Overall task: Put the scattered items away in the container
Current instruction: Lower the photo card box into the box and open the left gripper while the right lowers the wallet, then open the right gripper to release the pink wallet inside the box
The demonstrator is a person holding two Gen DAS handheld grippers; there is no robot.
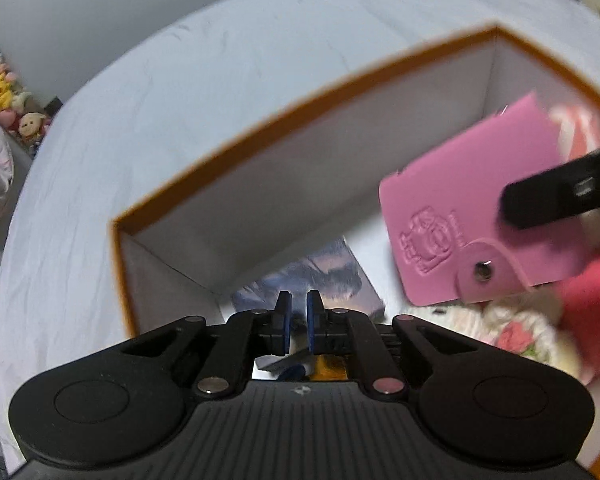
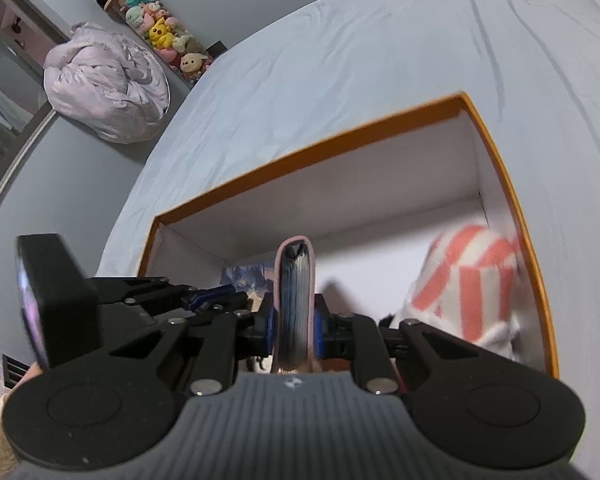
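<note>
The left gripper point(image 1: 299, 322), jaws pressed together and empty, hovers over the orange-rimmed box point(image 1: 236, 136). To its right, the right gripper point(image 2: 296, 326) pinches the pink card holder point(image 1: 472, 216) above the box, poised for dropping inside.

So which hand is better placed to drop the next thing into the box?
The right one. The right gripper is clamped on the pink card holder, held above the inside of the orange-edged box. The left gripper is shut and holds nothing.
</note>
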